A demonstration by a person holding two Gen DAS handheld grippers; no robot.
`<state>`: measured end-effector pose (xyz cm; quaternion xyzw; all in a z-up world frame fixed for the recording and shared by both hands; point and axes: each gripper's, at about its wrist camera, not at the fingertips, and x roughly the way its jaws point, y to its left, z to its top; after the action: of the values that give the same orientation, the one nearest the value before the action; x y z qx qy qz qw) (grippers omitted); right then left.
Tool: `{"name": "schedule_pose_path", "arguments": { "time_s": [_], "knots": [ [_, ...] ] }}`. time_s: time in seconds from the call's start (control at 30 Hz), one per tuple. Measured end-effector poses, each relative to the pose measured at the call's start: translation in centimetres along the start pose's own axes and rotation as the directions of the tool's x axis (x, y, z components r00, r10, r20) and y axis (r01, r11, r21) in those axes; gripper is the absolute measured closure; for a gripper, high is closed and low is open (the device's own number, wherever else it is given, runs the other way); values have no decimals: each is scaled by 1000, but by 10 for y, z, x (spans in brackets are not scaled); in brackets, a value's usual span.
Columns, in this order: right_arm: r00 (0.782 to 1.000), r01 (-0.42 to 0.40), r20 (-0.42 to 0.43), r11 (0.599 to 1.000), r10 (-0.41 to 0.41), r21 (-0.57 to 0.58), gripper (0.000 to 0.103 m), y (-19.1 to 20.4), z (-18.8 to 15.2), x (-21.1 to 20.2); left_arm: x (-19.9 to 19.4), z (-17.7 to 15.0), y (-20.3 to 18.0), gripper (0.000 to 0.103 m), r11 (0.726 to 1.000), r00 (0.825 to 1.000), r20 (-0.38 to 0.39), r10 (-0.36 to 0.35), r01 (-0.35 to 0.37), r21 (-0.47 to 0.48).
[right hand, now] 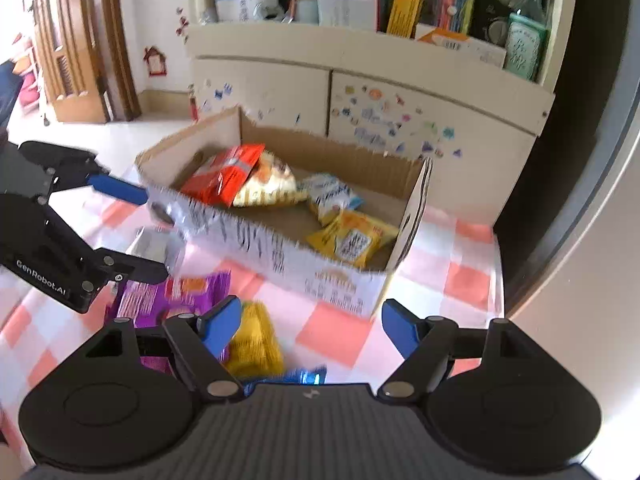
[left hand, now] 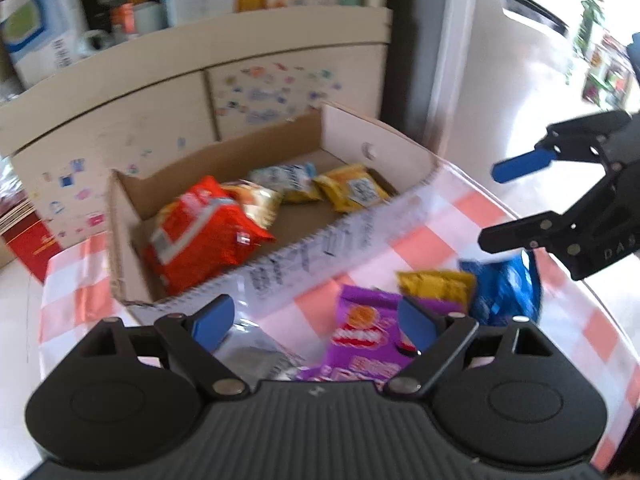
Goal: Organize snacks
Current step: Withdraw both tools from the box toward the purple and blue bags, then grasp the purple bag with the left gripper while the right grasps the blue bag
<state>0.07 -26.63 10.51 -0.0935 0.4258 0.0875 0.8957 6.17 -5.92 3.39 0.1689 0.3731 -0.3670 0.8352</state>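
Observation:
An open cardboard box [left hand: 360, 236] [right hand: 340, 280] stands on the checked tablecloth and holds a red packet [left hand: 204, 228] [right hand: 228, 172], a white-blue packet [left hand: 284, 176] [right hand: 332, 196], yellow packets [left hand: 352, 188] [right hand: 352, 240] and another packet. On the cloth in front of it lie a purple packet [left hand: 364, 336] [right hand: 172, 300], a yellow packet [left hand: 436, 284] [right hand: 256, 340], a blue packet [left hand: 504, 292] [right hand: 304, 376] and a silver packet [left hand: 256, 352] [right hand: 156, 248]. My left gripper [left hand: 316, 324] [right hand: 132, 232] is open and empty above the purple and silver packets. My right gripper [right hand: 312, 328] [left hand: 500, 204] is open and empty above the yellow and blue packets.
A cream cabinet [right hand: 400, 96] with stickers stands behind the table; its shelf holds boxes and bottles. A grey fridge side [right hand: 600, 200] rises at the right. A red box [left hand: 28, 244] sits beside the table at the left. The checked tablecloth [right hand: 340, 336] covers the table.

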Motion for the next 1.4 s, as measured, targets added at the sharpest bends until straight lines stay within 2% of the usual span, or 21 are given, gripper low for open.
{"name": "schedule_pose_path", "arguments": {
  "time_s": [0.1, 0.3, 0.7, 1.1, 1.4],
  "knots": [
    [999, -23, -37, 999, 22, -33, 21, 3, -11, 0, 3, -4, -11, 14, 998, 999, -21, -43, 44, 55],
    [996, -46, -81, 997, 40, -67, 20, 7, -28, -1, 8, -13, -27, 14, 989, 996, -54, -70, 77, 127],
    [989, -82, -137, 985, 61, -153, 21, 21, -39, 8, 24, -26, -42, 14, 965, 989, -133, -70, 101, 241],
    [984, -63, -173, 984, 34, -166, 21, 26, -47, 24, 46, -24, -50, 15, 961, 987, -152, -55, 93, 259],
    [985, -48, -168, 993, 28, -113, 21, 22, -47, 27, 47, -26, -49, 16, 963, 987, -155, -50, 89, 254]
  ]
}}
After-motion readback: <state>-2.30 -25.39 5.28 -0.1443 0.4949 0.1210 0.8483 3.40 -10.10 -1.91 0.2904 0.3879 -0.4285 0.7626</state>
